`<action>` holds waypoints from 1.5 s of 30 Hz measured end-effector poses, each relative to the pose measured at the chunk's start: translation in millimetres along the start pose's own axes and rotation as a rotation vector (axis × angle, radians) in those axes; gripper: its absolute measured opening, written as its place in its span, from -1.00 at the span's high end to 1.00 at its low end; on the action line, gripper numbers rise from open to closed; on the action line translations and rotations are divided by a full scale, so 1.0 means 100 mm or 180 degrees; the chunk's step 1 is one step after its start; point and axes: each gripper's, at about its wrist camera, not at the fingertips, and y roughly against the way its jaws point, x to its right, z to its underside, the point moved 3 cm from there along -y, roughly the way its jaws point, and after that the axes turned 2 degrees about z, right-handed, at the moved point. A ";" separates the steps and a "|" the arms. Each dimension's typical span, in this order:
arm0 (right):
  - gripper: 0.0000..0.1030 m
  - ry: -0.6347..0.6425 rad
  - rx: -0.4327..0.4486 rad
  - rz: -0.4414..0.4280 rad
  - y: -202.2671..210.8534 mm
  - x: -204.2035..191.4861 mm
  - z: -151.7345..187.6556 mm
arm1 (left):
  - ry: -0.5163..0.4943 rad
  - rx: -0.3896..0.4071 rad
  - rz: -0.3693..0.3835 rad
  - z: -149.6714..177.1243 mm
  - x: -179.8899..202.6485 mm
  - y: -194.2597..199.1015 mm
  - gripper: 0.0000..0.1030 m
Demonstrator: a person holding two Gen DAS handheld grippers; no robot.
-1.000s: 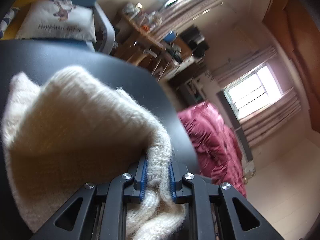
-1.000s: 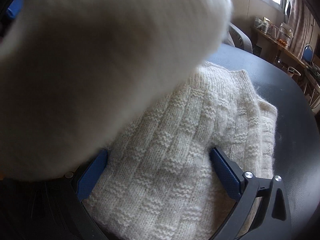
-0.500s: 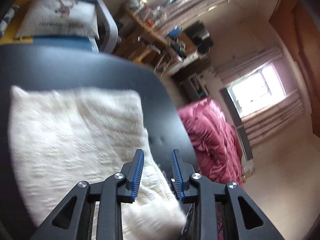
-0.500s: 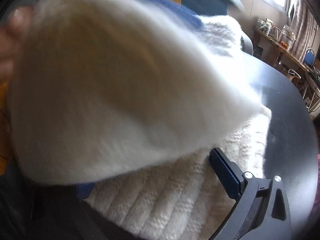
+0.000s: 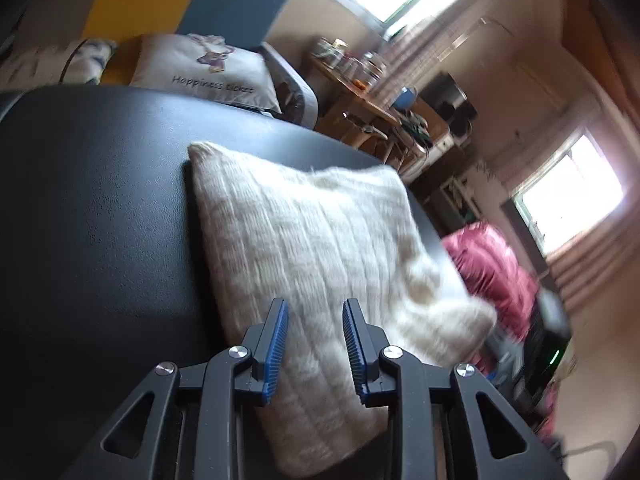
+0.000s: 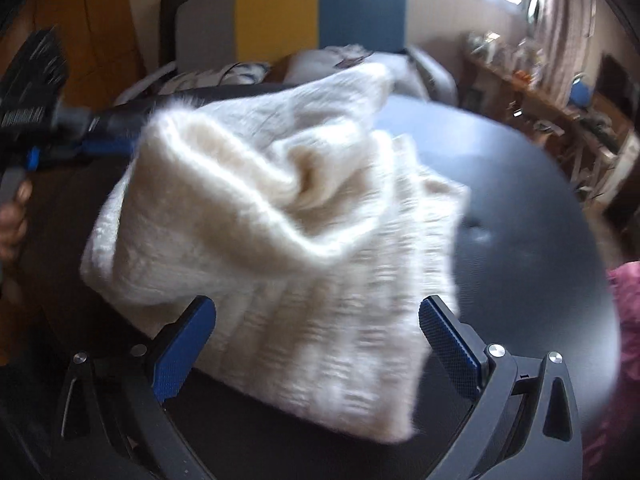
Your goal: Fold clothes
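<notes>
A cream knitted sweater (image 5: 312, 240) lies folded on the round black table (image 5: 100, 200). In the left wrist view my left gripper (image 5: 315, 320) hovers over the sweater's near edge, a little open, with nothing between its blue pads (image 5: 276, 340). The right wrist view shows the sweater (image 6: 340, 312) with a thick fold slumped across its top, blurred. My right gripper (image 6: 316, 308) stands wide open at the sweater's near edge, not touching it. At the far left of that view a hand (image 6: 12, 220) holds the left gripper, blurred.
Bare black table (image 6: 520, 220) shows to the right of the sweater. Beyond the table's far edge are a printed pillow (image 5: 208, 68) and a yellow and blue seat back (image 6: 320, 12). A red quilt (image 5: 492, 268) lies past the right edge, and a cluttered shelf (image 5: 360, 80) stands behind.
My left gripper let go of the sweater fold and drew back to the left. The lifted fold dropped onto the sweater. My right gripper stayed wide open.
</notes>
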 end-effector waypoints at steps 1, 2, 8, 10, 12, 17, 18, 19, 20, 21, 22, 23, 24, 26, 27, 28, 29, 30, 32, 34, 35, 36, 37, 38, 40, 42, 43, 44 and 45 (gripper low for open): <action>-1.00 -0.0037 0.0030 0.0071 0.04 0.04 -0.01 | -0.0076 -0.0031 -0.0024 0.02 0.07 -0.04 0.46; -1.00 -0.0074 0.0062 0.0135 0.08 0.06 -0.03 | -0.0192 -0.0051 -0.0044 0.05 0.15 -0.06 0.46; -1.00 -0.0005 0.0146 -0.0702 0.30 0.04 -0.31 | -0.0422 -0.0223 0.0108 0.09 0.29 -0.12 0.46; -1.00 0.0116 0.0139 -0.1112 0.36 0.00 -0.41 | -0.0428 -0.0273 0.0116 0.11 0.28 -0.15 0.46; -1.00 0.0238 0.0132 -0.1522 0.43 -0.03 -0.51 | -0.0443 -0.0284 0.0156 0.13 0.28 -0.13 0.46; -1.00 0.0557 -0.0060 -0.2266 0.42 -0.05 -0.74 | -0.0808 -0.0252 0.0077 0.12 0.36 -0.07 0.46; -1.00 0.0578 -0.0256 -0.2349 0.37 -0.06 -0.75 | -0.0870 -0.0233 0.0094 0.11 0.38 -0.05 0.46; -1.00 0.0604 -0.0435 -0.2496 0.30 -0.07 -0.76 | -0.0919 -0.0212 0.0118 0.09 0.40 -0.03 0.46; -1.00 0.0638 -0.0594 -0.2652 0.23 -0.08 -0.77 | -0.0976 -0.0200 0.0160 0.07 0.42 -0.03 0.46; -1.00 0.0672 -0.0753 -0.2807 0.16 -0.09 -0.78 | -0.1062 -0.0212 0.0183 0.04 0.45 -0.05 0.46; -1.00 0.0752 -0.0880 -0.2940 0.12 -0.12 -0.77 | -0.1150 -0.0228 0.0203 0.02 0.48 -0.08 0.46; -1.00 0.0852 -0.0992 -0.3064 0.08 -0.17 -0.75 | -0.1260 -0.0279 0.0201 0.00 0.52 -0.15 0.46; -1.00 0.0909 -0.1122 -0.3192 0.04 -0.22 -0.72 | -0.1370 -0.0330 0.0198 -0.01 0.56 -0.22 0.46; -1.00 0.1001 -0.1344 -0.3409 -0.06 -0.33 -0.65 | -0.1581 -0.0431 0.0193 -0.04 0.64 -0.35 0.46; -1.00 0.1004 -0.1398 -0.3466 -0.12 -0.37 -0.62 | -0.1591 -0.0476 0.0186 -0.07 0.64 -0.43 0.46; -1.00 0.0984 -0.1448 -0.3516 -0.19 -0.40 -0.60 | -0.1574 -0.0532 0.0219 -0.08 0.64 -0.49 0.46; -1.00 0.0936 -0.1517 -0.3606 -0.26 -0.43 -0.56 | -0.1556 -0.0588 0.0253 -0.09 0.65 -0.54 0.46; -1.00 0.0962 -0.1568 -0.3633 -0.27 -0.44 -0.52 | -0.1542 -0.0641 0.0288 -0.11 0.66 -0.59 0.48; -1.00 0.1060 -0.1589 -0.3716 -0.20 -0.45 -0.46 | -0.1613 -0.0686 0.0377 -0.09 0.72 -0.61 0.49; -1.00 0.1063 -0.1517 -0.3898 -0.08 -0.40 -0.45 | -0.1665 -0.0760 0.0379 -0.04 0.73 -0.67 0.49; -1.00 0.1017 -0.1498 -0.3921 -0.09 -0.35 -0.42 | -0.1691 -0.0798 0.0380 -0.01 0.73 -0.70 0.49; -1.00 0.0971 -0.1479 -0.3943 -0.09 -0.31 -0.40 | -0.1718 -0.0835 0.0382 0.02 0.73 -0.72 0.49; -1.00 0.0890 -0.1558 -0.3888 -0.18 -0.27 -0.33 | -0.1753 -0.0870 0.0389 0.07 0.75 -0.75 0.49; -1.00 0.0813 -0.1646 -0.3860 -0.28 -0.24 -0.23 | -0.1787 -0.0905 0.0396 0.12 0.76 -0.77 0.49; -0.99 0.0697 -0.1671 -0.3905 -0.37 -0.20 -0.11 | -0.1864 -0.0969 0.0400 0.22 0.78 -0.82 0.48; -0.99 0.0586 -0.1576 -0.3914 -0.36 -0.13 -0.11 | -0.1968 -0.0905 0.0297 0.25 0.80 -0.81 0.48; -0.99 0.0534 -0.1548 -0.3883 -0.37 -0.11 -0.12 | -0.1870 -0.0888 0.0322 0.23 0.79 -0.78 0.48; -0.99 0.0530 -0.1536 -0.3832 -0.35 -0.10 -0.11 | -0.1784 -0.0831 0.0354 0.20 0.78 -0.72 0.48; -0.99 0.0569 -0.1520 -0.3751 -0.33 -0.10 -0.11 | -0.1699 -0.0775 0.0386 0.17 0.77 -0.65 0.48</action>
